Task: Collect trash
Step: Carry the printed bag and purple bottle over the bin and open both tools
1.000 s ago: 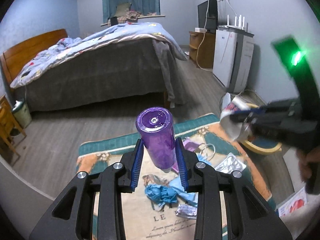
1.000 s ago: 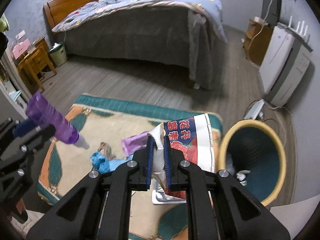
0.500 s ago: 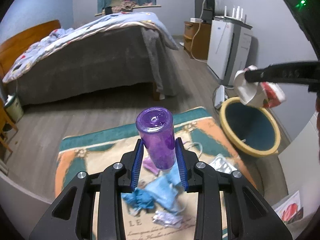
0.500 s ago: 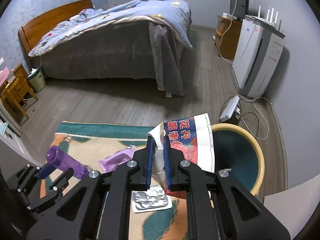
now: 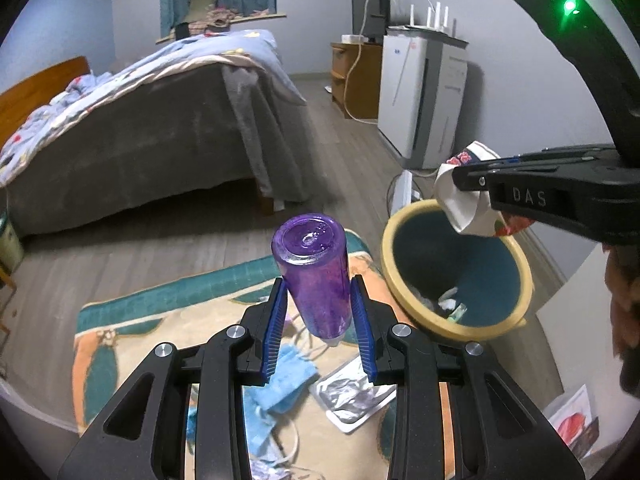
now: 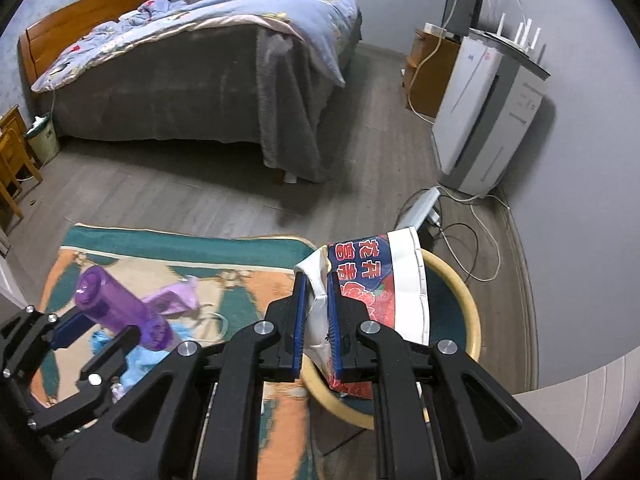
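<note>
My left gripper [image 5: 318,300] is shut on a purple plastic bottle [image 5: 314,272] that points bottom-first away from me, above the patterned rug [image 5: 168,312]. My right gripper [image 6: 318,280] is shut on a red, blue and white snack bag [image 6: 380,280], which hangs over the yellow-rimmed teal trash bin [image 6: 468,304]. In the left wrist view the same bag [image 5: 468,208] hangs above the bin [image 5: 456,276], which holds some scraps. The right wrist view shows the bottle [image 6: 120,312] left of the bin.
On the rug lie blue face masks [image 5: 276,384], a silver foil packet [image 5: 352,396] and a purple wrapper [image 6: 176,300]. A bed [image 6: 192,72] fills the far side. A white appliance [image 6: 484,116] and a power strip with cables [image 6: 424,208] stand beyond the bin.
Both grippers have swung to the right toward the bin, each keeping its grip. The snack bag now hangs over the bin's opening, and the bottle has come closer to the bin's rim.
</note>
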Tool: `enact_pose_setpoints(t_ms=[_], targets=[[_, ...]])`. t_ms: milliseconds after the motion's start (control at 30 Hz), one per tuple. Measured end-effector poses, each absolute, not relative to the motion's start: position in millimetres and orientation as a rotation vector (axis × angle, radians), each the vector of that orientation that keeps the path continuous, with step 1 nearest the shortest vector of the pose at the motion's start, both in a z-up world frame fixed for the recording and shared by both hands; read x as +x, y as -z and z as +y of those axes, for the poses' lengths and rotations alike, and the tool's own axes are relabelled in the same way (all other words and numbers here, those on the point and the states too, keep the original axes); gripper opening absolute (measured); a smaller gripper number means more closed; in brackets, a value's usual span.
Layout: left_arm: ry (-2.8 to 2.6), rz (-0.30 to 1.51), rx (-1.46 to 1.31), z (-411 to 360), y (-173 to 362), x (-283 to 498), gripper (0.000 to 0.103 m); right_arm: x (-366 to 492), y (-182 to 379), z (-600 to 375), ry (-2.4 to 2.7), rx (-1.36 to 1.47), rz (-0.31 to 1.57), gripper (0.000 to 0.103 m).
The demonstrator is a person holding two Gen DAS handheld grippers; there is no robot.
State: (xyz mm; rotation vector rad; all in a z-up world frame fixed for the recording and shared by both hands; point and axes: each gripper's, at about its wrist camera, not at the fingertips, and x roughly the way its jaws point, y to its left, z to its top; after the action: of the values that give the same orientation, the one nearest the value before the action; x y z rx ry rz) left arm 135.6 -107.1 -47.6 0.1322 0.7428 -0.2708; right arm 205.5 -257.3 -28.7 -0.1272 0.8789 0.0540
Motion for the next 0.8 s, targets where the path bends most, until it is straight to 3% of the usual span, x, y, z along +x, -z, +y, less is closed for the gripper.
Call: enact_pose_setpoints(t_ms=[800], targets=[[0.459,0.783,0.183,-202,50,157,0.034,224,53,-328,0.042,-0.048,0.901,0.01]])
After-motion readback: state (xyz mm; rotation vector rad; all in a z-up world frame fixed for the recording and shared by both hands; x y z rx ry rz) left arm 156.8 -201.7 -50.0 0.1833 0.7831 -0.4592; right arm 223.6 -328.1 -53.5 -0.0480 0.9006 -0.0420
